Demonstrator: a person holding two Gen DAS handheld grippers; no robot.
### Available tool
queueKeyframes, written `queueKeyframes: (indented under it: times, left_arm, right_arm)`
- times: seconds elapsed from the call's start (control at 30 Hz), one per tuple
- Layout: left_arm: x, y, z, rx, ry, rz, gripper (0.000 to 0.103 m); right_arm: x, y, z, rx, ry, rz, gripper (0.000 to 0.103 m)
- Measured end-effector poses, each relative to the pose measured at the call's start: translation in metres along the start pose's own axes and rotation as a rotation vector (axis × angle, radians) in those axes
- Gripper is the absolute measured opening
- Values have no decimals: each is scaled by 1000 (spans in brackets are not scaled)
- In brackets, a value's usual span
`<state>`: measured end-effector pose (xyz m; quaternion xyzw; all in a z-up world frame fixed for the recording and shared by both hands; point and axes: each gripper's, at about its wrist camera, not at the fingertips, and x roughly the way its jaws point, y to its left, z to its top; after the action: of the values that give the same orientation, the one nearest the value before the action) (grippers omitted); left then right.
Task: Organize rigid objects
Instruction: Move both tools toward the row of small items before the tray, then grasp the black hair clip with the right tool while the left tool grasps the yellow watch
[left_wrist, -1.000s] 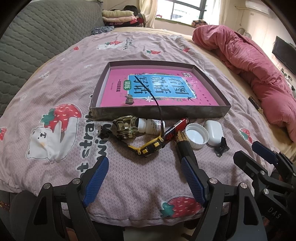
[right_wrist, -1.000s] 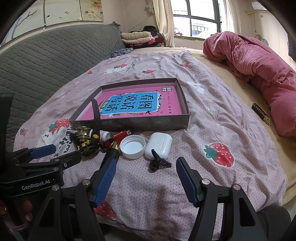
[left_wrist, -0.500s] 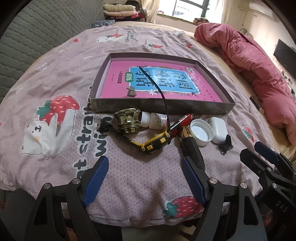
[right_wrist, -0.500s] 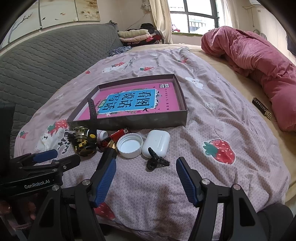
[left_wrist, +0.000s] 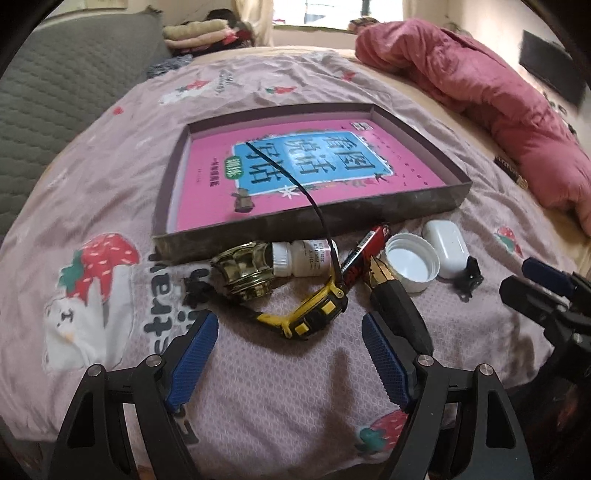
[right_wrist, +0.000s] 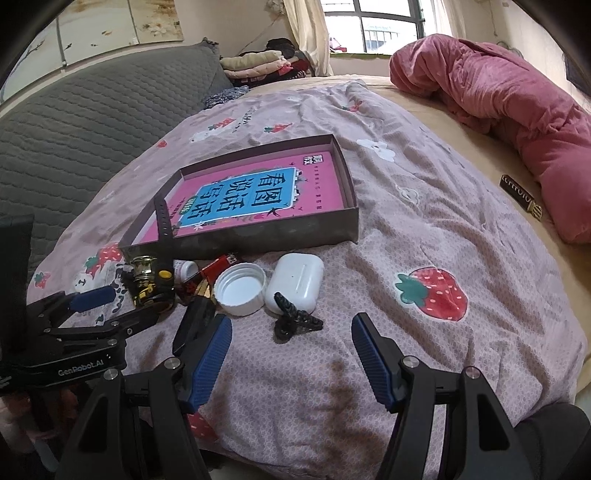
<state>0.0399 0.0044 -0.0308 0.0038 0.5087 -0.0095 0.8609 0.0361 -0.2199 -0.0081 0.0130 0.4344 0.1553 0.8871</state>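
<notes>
Watch, yellow and black, lies on the bed just ahead of the left gripper, centre frame, its strap running up over the tray wall. Left jaws stand apart, empty. Right gripper, also apart and empty, sits farther off, facing the black clip.

I see right gripper cut off by frame edge, jaw gap unreadable. Bottle label print too small. Pliers handles, near bottle, partly hidden behind blue finger pad.
</notes>
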Motion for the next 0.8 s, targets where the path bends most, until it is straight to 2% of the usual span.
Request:
queueKeyframes:
  times: [0.07, 0.13, 0.4, 0.53, 0.63, 0.7, 0.8]
  left_arm:
    - [4, 2, 3, -12, -14, -51, 67]
    - [6, 2, 4, -14, -32, -67, 64]
    - [10, -3, 3, 53, -23, -33, 57]
    - [10, -5, 3, 78, -21, -14, 53]
    - [5, -9, 1, 104, -34, 6, 46]
    - [1, -10, 1, 112, -41, -15, 34]
    - [0, -10, 3, 117, -37, -48, 31]
  right_arm:
    - [2, -1, 1, 1, 2, -3, 67]
    - [4, -2, 2, -2, 7, -2, 67]
    - [25, -1, 3, -45, 80, 17, 67]
    - [37, 0, 4, -75, 114, 0, 67]
    - [45, 2, 4, -97, 136, -20, 67]
    - [47, 2, 3, -107, 142, -33, 67]
    - [48, 4, 4, -132, 136, -44, 67]
